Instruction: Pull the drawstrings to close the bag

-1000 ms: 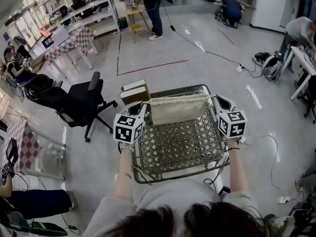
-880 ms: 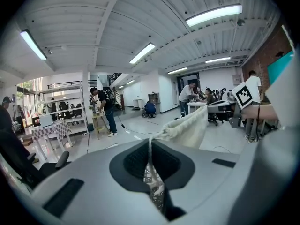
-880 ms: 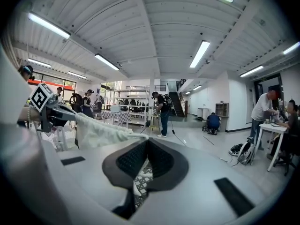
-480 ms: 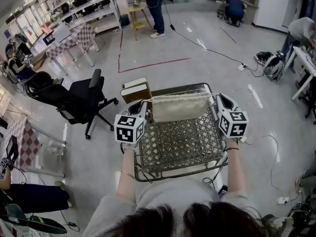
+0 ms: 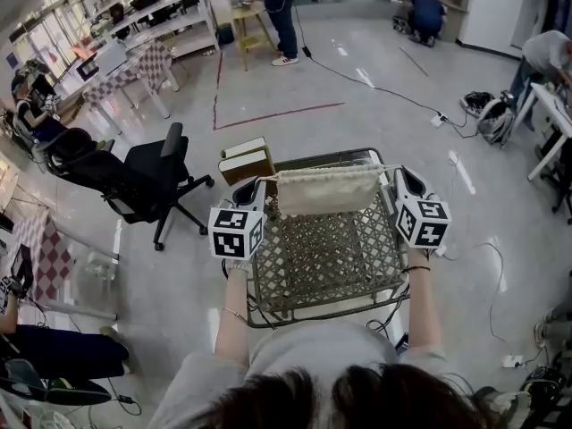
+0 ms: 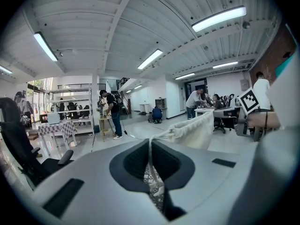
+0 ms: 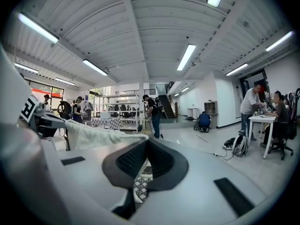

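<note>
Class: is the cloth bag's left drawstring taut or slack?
Taut: the drawstring runs straight from the cloth bag's puckered corner into the shut left hand-held gripper.

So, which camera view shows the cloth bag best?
The head view: the whole cream drawstring bag shows, stretched wide. The left gripper view shows only its gathered end and a drawstring; the right gripper view, one edge of cloth.

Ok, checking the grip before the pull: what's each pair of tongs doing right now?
Left tongs: closed on the left drawstring of the bag.
Right tongs: closed on the right drawstring.
</note>
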Tool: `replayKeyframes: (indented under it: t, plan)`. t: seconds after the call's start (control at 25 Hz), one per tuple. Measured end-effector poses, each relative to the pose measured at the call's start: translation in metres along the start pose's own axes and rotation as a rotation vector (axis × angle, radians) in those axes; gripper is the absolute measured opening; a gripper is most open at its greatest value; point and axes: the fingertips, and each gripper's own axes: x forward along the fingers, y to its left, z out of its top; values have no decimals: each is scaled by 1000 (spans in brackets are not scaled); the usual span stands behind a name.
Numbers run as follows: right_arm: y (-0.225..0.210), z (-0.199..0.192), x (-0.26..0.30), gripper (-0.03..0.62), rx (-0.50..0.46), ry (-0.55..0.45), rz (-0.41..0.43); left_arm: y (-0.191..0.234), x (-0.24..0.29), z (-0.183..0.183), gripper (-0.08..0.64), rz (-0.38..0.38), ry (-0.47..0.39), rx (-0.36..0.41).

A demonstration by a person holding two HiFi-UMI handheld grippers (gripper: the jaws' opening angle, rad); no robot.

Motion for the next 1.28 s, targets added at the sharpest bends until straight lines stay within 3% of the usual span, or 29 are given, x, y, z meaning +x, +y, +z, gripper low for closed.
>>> replayKeyframes:
  t: [1.28]
  plan:
    - [-16,5,-8,23,120,-54,-60,6,-8,14,21,44,-81,-32]
